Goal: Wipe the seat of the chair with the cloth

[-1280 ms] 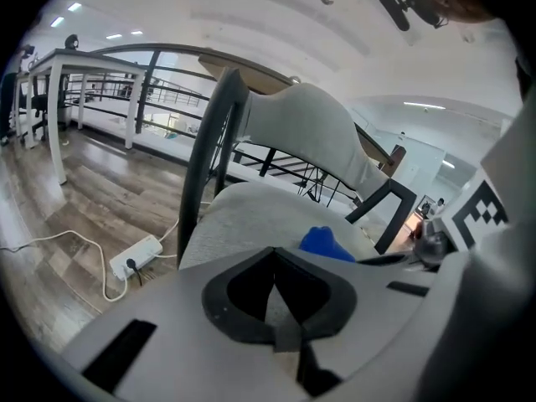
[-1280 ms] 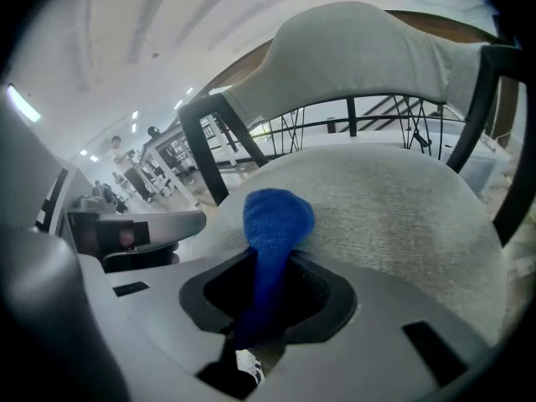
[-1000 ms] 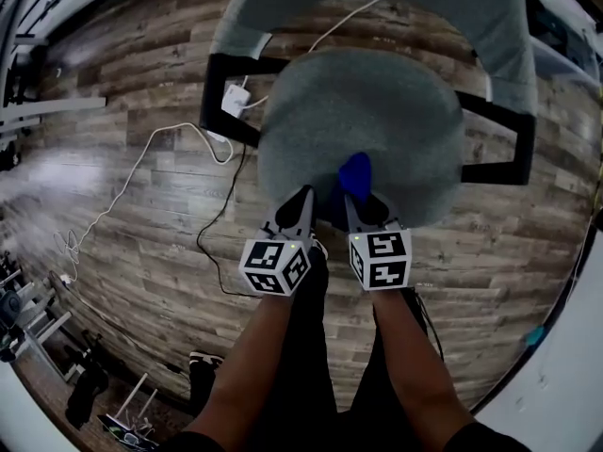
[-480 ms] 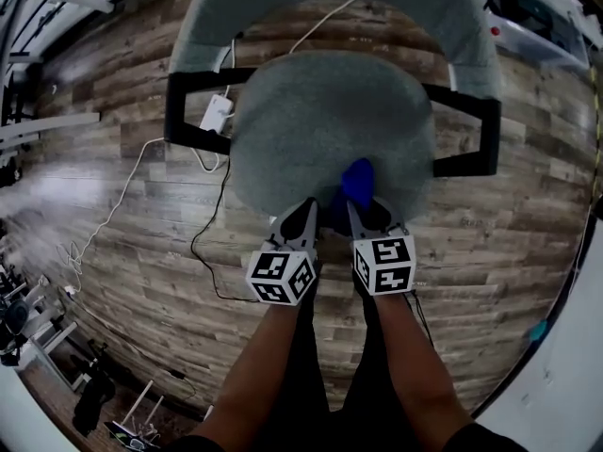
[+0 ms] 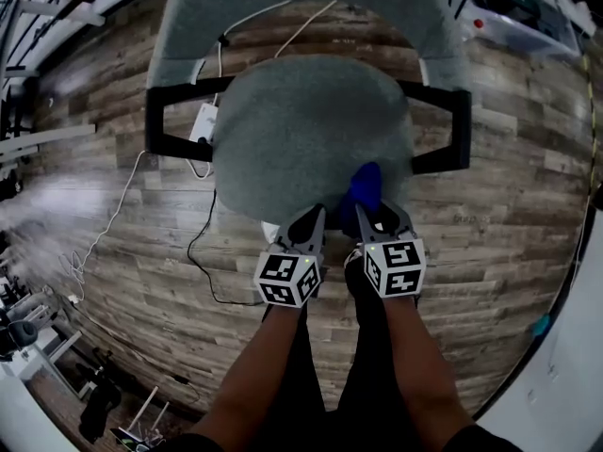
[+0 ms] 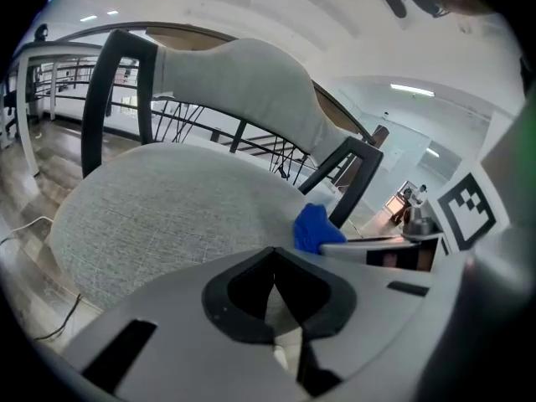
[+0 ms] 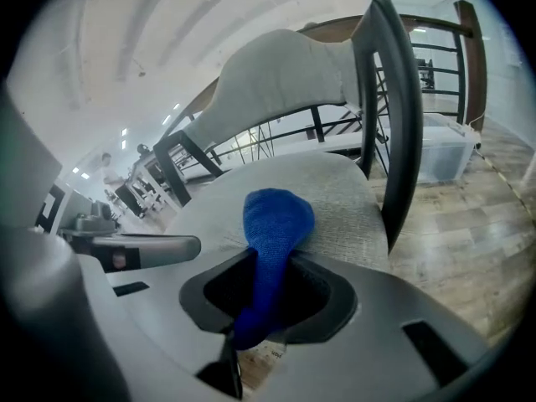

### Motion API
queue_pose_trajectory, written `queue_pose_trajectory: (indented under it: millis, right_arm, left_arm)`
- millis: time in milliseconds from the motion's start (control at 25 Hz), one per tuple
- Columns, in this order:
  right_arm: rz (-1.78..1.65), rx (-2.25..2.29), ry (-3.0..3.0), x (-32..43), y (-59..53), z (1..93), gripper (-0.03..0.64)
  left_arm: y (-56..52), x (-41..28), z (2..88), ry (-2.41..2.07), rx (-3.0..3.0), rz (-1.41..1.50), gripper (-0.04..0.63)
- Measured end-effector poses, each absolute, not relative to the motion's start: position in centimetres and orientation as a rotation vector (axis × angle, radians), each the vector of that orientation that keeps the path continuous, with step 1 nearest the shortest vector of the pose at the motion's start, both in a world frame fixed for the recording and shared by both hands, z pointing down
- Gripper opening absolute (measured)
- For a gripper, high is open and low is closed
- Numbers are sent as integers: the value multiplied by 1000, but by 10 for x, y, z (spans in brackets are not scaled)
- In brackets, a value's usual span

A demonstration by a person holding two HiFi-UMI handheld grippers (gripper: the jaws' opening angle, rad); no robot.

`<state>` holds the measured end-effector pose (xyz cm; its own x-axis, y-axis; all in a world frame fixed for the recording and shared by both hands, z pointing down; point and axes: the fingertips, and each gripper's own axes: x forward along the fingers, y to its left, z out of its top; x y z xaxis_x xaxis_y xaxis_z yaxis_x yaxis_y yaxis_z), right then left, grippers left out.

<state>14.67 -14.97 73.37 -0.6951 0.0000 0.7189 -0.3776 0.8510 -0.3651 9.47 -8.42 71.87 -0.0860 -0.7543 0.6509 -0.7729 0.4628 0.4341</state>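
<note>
Cloth (image 5: 364, 185) sits at the near right edge of the seat (image 5: 301, 130), pinched tight by the right gripper (image 5: 377, 217) — left gripper (image 5: 303, 220) just beside, jaws together on nothing. Best play: press the wad down flat, then sweep far and left in overlapping passes

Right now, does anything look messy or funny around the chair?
Nothing is spilled or broken. The blue cloth is scrunched into a lump in the right tongs, not spread flat on the seat. Loose cables and a white adapter lie on the floor beside it.
</note>
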Motion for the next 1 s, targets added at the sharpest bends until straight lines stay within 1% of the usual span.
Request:
queue_pose_trajectory:
  millis: [240,400,800,1000]
  right_arm:
    - [640,313,-2266,169,-169,736,101]
    - [577,311,-2270,181,-179,736,101]
    - [409,385,-2196,212,-212,743,101]
    - [482,429,-2200,211,-207,716,101]
  left_arm:
    - [-98,115,720,-1791,1331,45,8]
    - [-103,120,713,-1777,1365,48,8]
    - [-83,101,714,-1774,1361,165,8]
    - [-75,89,681,-1782,1398,178,8]
